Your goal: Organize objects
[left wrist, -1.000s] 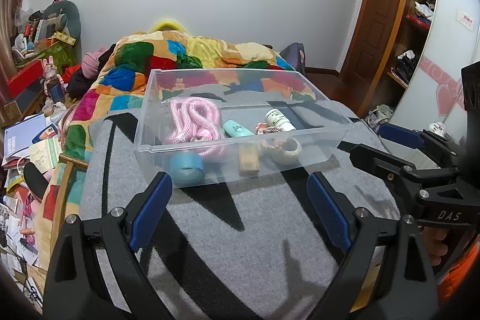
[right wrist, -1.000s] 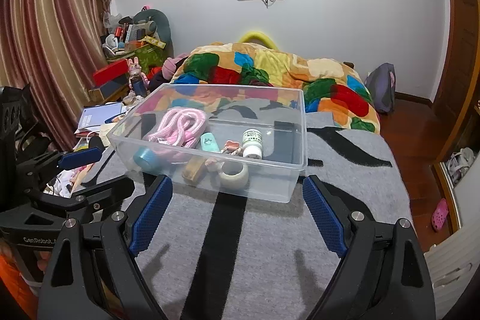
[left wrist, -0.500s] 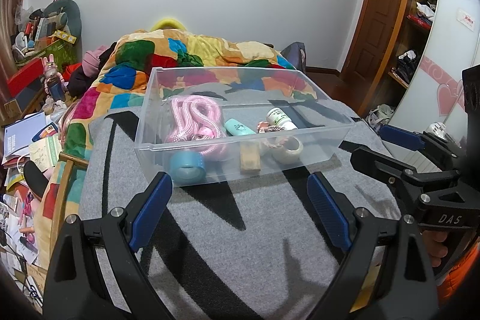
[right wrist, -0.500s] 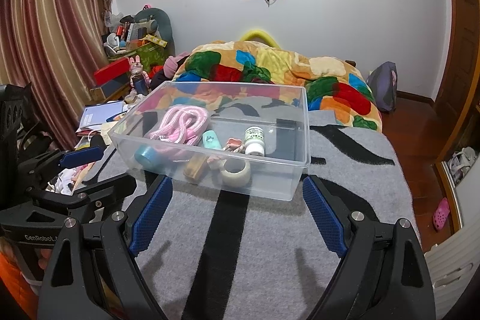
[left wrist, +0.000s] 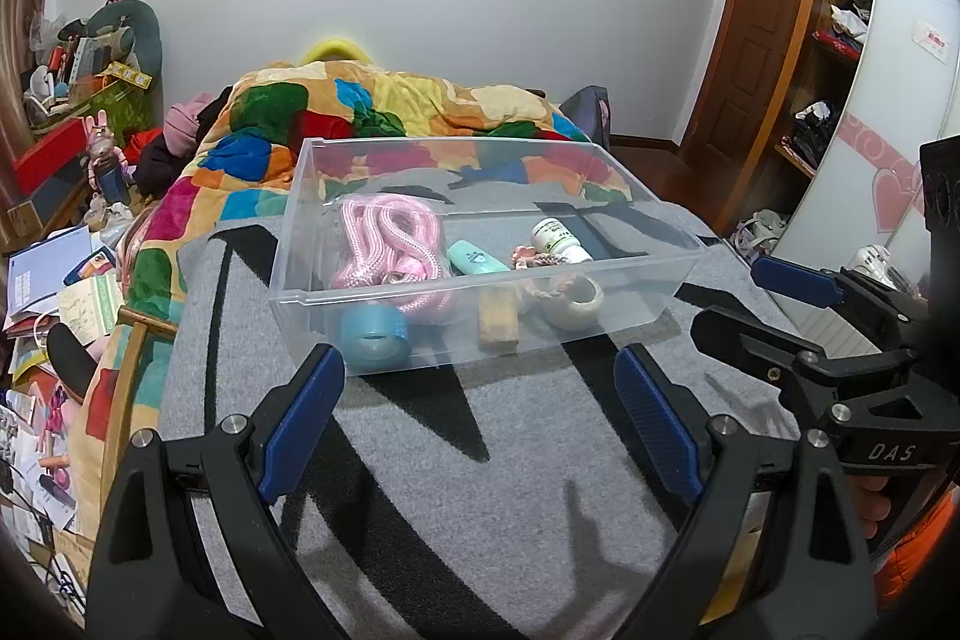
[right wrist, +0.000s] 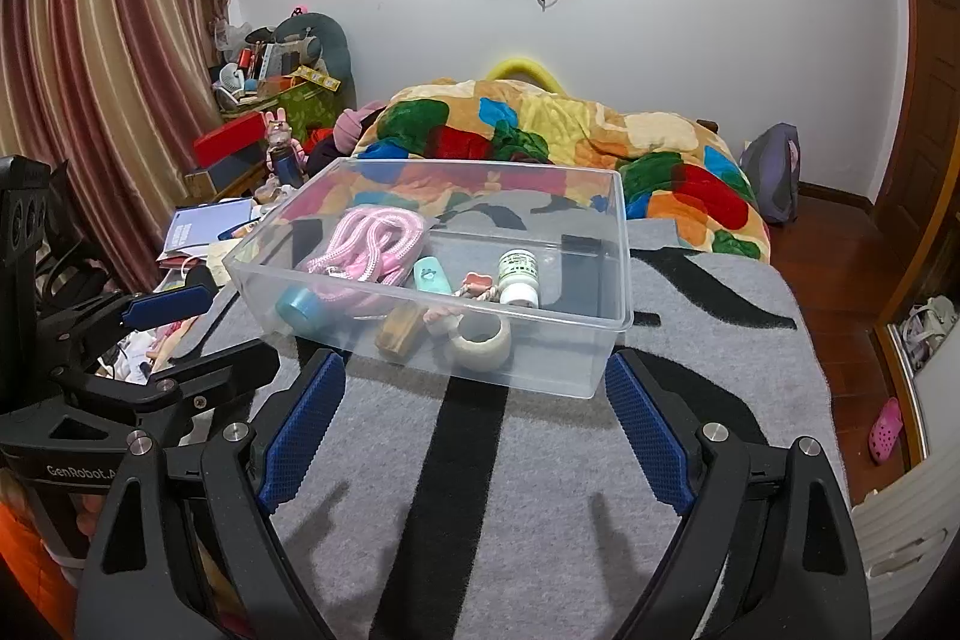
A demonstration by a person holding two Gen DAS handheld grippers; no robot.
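A clear plastic bin (left wrist: 600, 301) (right wrist: 576, 358) sits on a grey and black blanket. It holds a pink rope (left wrist: 387, 244) (right wrist: 372, 244), a blue tape roll (left wrist: 375, 337) (right wrist: 297, 307), a wooden block (left wrist: 498, 319) (right wrist: 399, 331), a white tape roll (left wrist: 573, 301) (right wrist: 480, 337), a mint tube (left wrist: 477, 259) (right wrist: 432, 275) and a white bottle (left wrist: 558, 239) (right wrist: 519, 277). My left gripper (left wrist: 480, 421) is open and empty just before the bin. My right gripper (right wrist: 474, 424) is open and empty, also before the bin. Each gripper shows at the edge of the other's view.
A colourful quilt (left wrist: 372, 118) (right wrist: 540, 130) lies heaped behind the bin. Papers and clutter (left wrist: 54, 280) fill the floor left of the bed. A wooden door and shelves (left wrist: 774, 10) stand to the right. A pink shoe (right wrist: 887, 430) lies on the floor.
Both views have drifted slightly closer to the bin. Both grippers stay open and empty, and the bin's contents have not moved.
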